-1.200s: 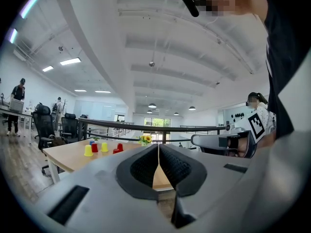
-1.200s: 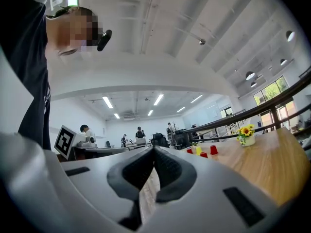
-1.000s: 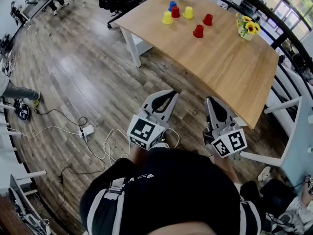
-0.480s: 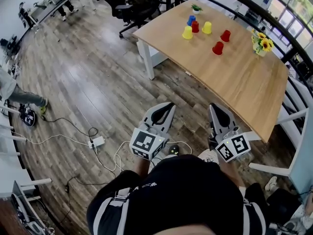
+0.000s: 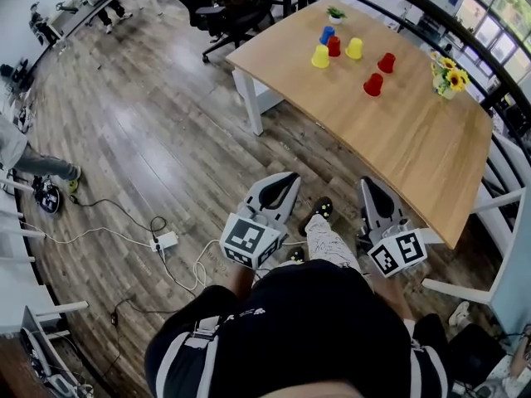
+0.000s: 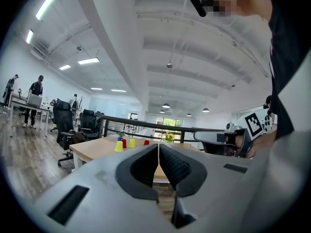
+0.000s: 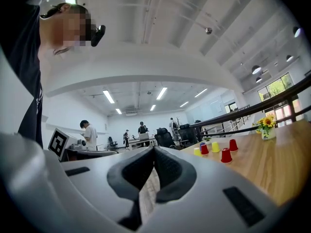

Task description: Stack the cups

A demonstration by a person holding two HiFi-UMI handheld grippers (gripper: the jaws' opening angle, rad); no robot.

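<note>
The left gripper (image 5: 288, 177) has its jaws pressed together with nothing between them; in the left gripper view the ribbed pads (image 6: 176, 166) meet along a thin seam. The right gripper (image 5: 368, 182) is likewise closed on nothing, and its pads (image 7: 170, 168) touch in the right gripper view. The person holds both in front of the torso, side by side and apart, jaws pointing forward, over the wooden floor (image 5: 149, 131). The right one's tips lie close to the near edge of the table (image 5: 415, 139). One patterned trouser leg (image 5: 330, 243) and a dark shoe (image 5: 323, 210) show between the two grippers. The cups stand singly, none stacked, at the far end of the table, well away from both grippers. A yellow cup (image 5: 320, 56), a blue cup (image 5: 327, 35), a red cup (image 5: 334, 46) and a second yellow cup (image 5: 354, 49) form a tight cluster. A third red cup (image 5: 374, 84) stands nearer the person, and another red cup (image 5: 387, 63) just beyond it. A vase of sunflowers (image 5: 449, 75) sits at the table's right edge, and a small green plant (image 5: 334, 12) at its far corner. A white power strip (image 5: 164, 240) with trailing cables lies on the floor to the left.
</note>
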